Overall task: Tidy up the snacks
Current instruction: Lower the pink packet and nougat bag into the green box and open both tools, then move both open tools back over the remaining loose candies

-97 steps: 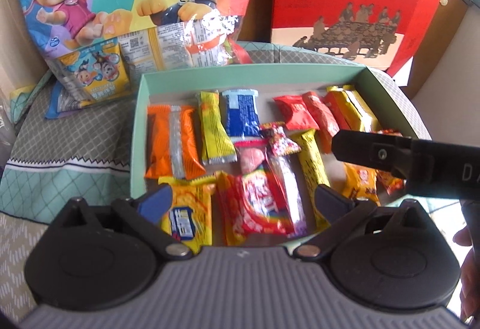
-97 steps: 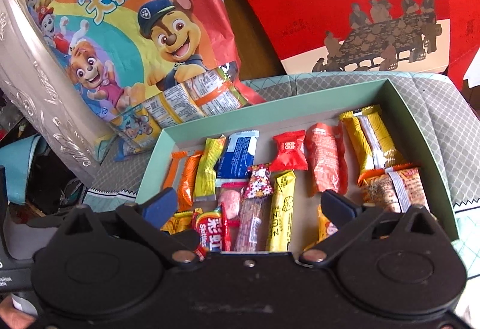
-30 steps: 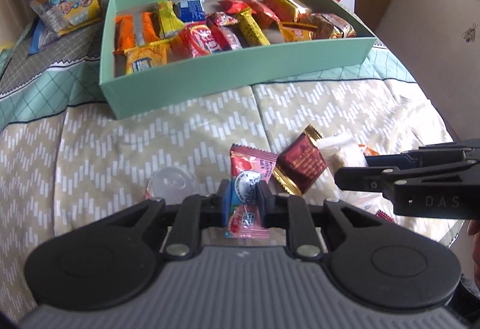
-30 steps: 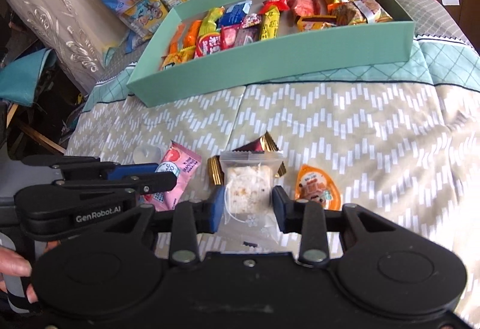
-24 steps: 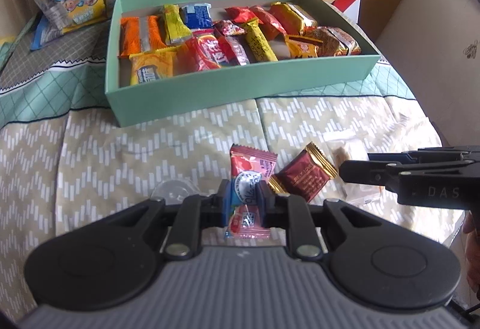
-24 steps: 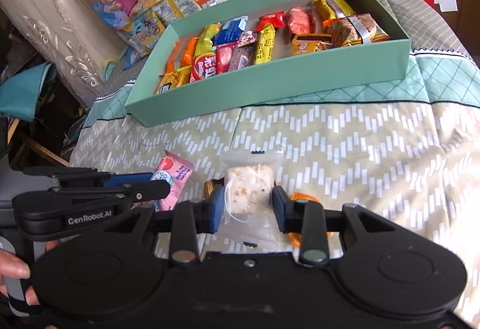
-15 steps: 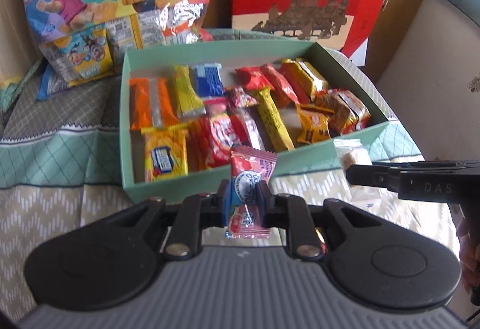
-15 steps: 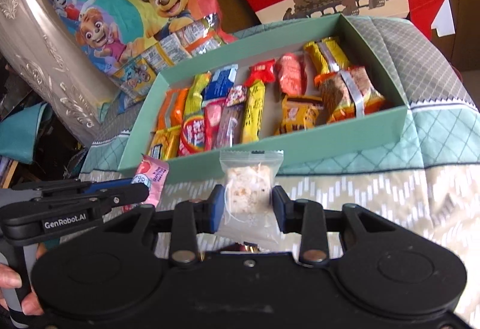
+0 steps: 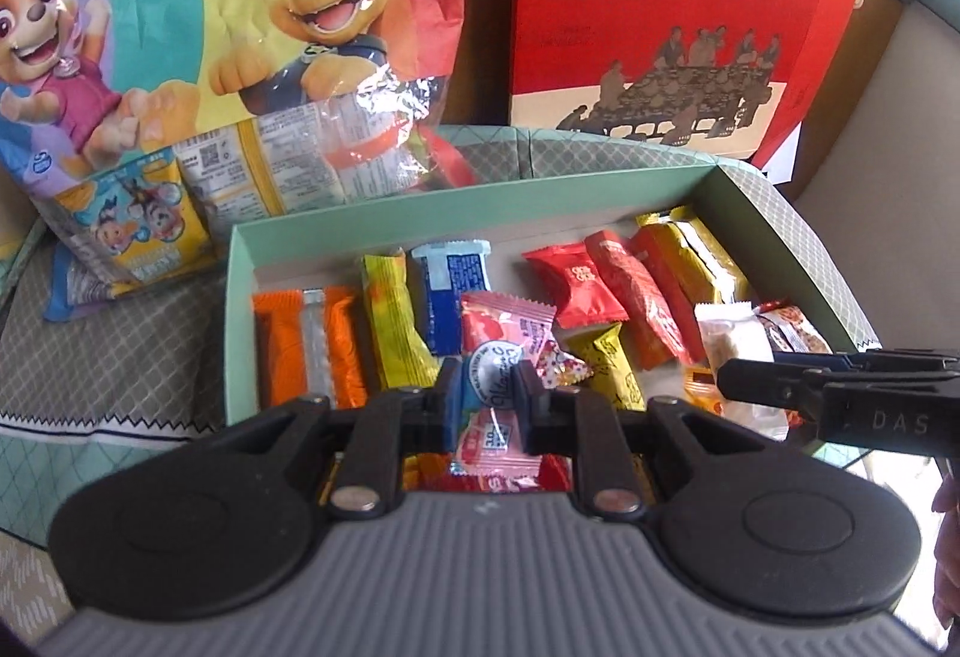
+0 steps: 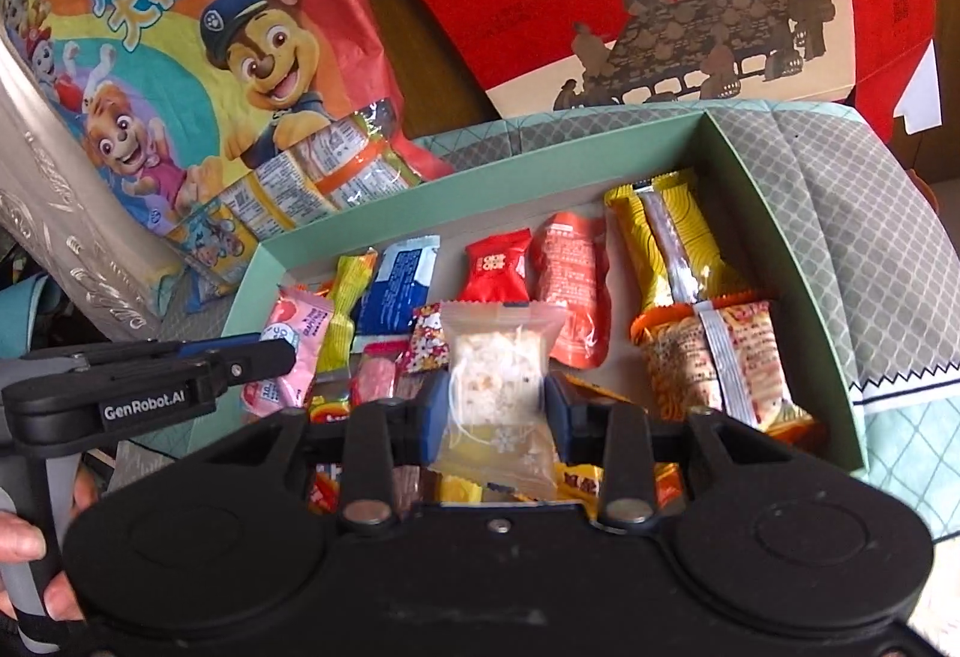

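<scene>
Left claw (image 9: 485,400) pinching crinkly pink foil sachet (image 9: 501,339), right claw (image 10: 497,411) pinching clear-wrapped crumbly square cake (image 10: 497,366), over mint cardboard box (image 10: 774,213)

Red gift box (image 9: 678,15) with dark figures at table upright behind; grey-green patterned quilt (image 10: 870,249) underneath; embossed silver surface (image 10: 54,213) at left edge

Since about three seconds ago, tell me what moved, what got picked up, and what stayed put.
Both grippers were open and empty then. Now the left gripper is shut on the pink candy packet, and the right gripper on the clear rice-crisp packet, both picked up from the cloth in front and carried over the green box. The snacks in the box and the cartoon bag behind stayed put.
</scene>
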`<state>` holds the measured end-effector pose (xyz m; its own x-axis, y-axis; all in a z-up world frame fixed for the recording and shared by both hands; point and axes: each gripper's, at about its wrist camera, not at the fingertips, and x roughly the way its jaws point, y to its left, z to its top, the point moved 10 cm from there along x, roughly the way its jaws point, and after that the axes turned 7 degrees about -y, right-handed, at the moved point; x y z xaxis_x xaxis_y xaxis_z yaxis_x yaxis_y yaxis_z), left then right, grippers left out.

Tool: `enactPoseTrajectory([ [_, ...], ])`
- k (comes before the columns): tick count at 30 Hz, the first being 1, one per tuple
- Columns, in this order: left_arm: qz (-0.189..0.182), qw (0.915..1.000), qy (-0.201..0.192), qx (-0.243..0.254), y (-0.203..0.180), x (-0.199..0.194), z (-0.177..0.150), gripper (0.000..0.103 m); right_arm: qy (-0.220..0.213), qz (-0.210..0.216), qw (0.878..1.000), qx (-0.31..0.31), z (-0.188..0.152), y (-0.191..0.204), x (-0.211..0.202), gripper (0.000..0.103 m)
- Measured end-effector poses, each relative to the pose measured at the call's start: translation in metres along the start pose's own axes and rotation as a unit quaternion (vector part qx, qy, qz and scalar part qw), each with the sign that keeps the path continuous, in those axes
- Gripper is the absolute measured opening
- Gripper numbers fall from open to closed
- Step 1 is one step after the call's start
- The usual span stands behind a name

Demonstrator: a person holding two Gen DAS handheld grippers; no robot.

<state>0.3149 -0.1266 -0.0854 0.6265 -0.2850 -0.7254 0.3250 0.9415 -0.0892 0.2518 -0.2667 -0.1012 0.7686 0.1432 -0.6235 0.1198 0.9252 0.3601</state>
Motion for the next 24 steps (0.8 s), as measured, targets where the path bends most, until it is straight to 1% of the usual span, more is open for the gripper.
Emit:
enactPoseTrajectory([
  [1,0.003,1.0,0.001,-0.001,0.002,0.004,0.001,0.018,0.001,0.0,1.0,0.0,0.001,-0.001,0.005,0.034],
  [2,0.008,1.0,0.001,-0.001,0.004,0.008,0.001,0.018,0.003,0.003,1.0,-0.001,0.002,-0.001,0.009,0.037],
  [3,0.014,0.9999,0.001,0.001,0.006,0.012,0.001,0.02,0.003,0.004,1.0,-0.001,0.003,-0.002,0.012,0.037],
  [4,0.026,0.9996,0.001,0.003,0.008,0.015,0.0,0.03,0.004,0.003,1.0,0.001,0.002,-0.003,0.014,0.046],
  [5,0.037,0.9993,0.005,0.002,0.011,0.017,-0.002,0.042,0.002,0.0,1.0,0.003,0.002,-0.004,0.015,0.066],
  [6,0.044,0.999,0.007,0.0,0.013,0.019,-0.004,0.07,-0.003,-0.003,1.0,0.004,0.003,-0.004,0.016,0.078],
  [7,0.05,0.9988,0.004,-0.001,0.014,0.019,-0.006,0.085,-0.009,-0.004,1.0,0.005,0.002,-0.004,0.015,0.091],
  [8,0.053,0.9986,0.001,0.0,0.014,0.018,-0.008,0.089,-0.013,-0.005,1.0,0.004,0.002,-0.004,0.014,0.093],
  [9,0.054,0.9985,0.002,0.001,0.014,0.018,-0.009,0.093,-0.013,-0.004,1.0,0.003,0.002,-0.003,0.013,0.094],
  [11,0.054,0.9985,0.007,-0.003,0.014,0.017,-0.013,0.097,-0.011,-0.006,1.0,0.003,0.0,-0.003,0.011,0.099],
  [14,0.05,0.9986,0.011,-0.011,0.014,0.012,-0.017,0.099,-0.016,-0.01,1.0,0.001,-0.003,0.0,0.005,0.102],
  [18,0.048,0.9987,0.005,-0.014,0.01,-0.002,-0.019,0.102,-0.023,-0.008,1.0,-0.003,-0.007,0.005,-0.008,0.103],
  [24,0.04,0.9991,-0.004,-0.014,0.001,-0.029,-0.021,0.103,-0.03,-0.006,1.0,-0.004,-0.014,0.012,-0.034,0.103],
])
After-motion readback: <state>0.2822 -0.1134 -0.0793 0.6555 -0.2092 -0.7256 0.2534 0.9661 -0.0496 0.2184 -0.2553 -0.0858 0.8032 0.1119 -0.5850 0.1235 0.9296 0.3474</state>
